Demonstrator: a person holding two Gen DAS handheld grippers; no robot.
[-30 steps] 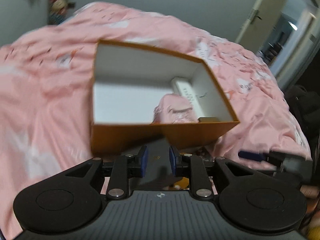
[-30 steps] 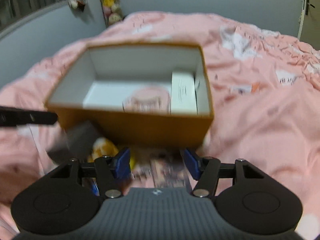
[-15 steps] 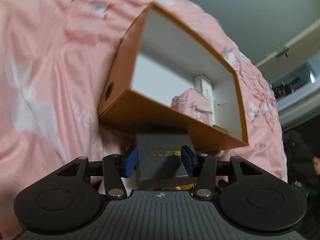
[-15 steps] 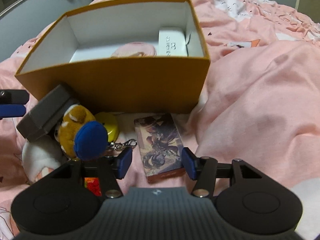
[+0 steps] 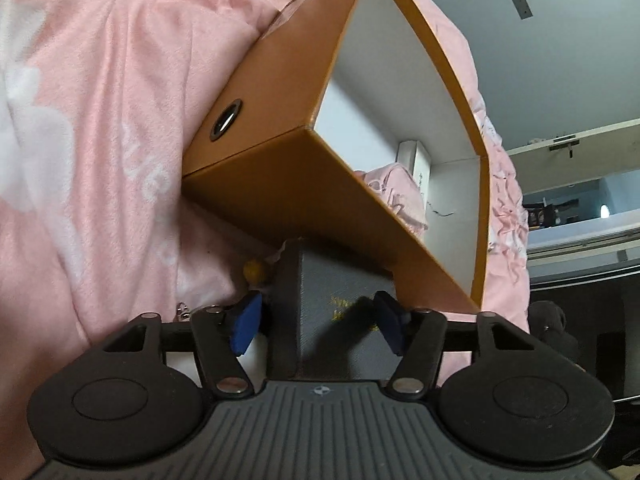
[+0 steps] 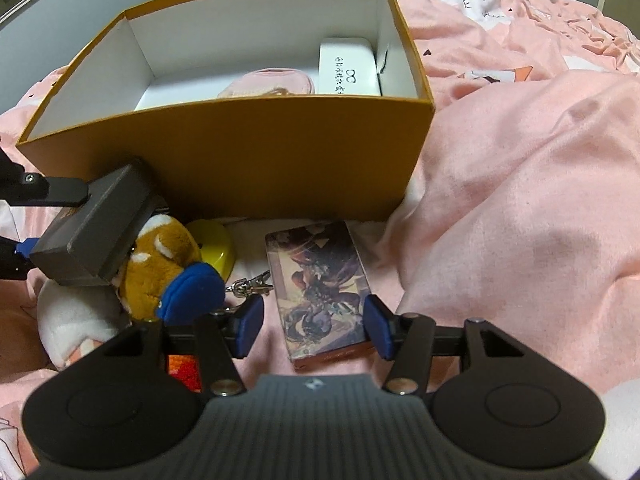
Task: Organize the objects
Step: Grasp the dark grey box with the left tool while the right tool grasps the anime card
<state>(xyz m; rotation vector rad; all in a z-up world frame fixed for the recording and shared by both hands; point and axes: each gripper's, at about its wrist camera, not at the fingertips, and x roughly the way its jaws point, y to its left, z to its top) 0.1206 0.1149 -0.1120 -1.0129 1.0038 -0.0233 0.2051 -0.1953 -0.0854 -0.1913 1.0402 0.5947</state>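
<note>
I am angling both grippers steeply down toward the bed, and the left wrist view is rolled, so the orange box (image 5: pixel 304 184) is slanting across the centre of that frame. The working surface is a pink bedspread (image 6: pixel 520 184) with white cat prints; a grey wall and a doorway are showing at the right edge of the left wrist view. The orange box is standing open in the upper half of the right wrist view, holding a white case (image 6: pixel 349 67) and a pink pouch (image 6: pixel 266 83). The left gripper (image 5: pixel 318 322) has just been opening its jaws; they are standing wide on either side of the grey box (image 5: pixel 340 308), with the left pad clear of it, and I cannot tell whether the right pad is touching. The grey box is leaning on a brown plush toy (image 6: pixel 160 268) at the lower left of the right wrist view. The right gripper (image 6: pixel 312 328) is holding its jaws partly open, straddling the illustrated card box (image 6: pixel 318 292) lying flat below the orange box, with both pads clear of it.
</note>
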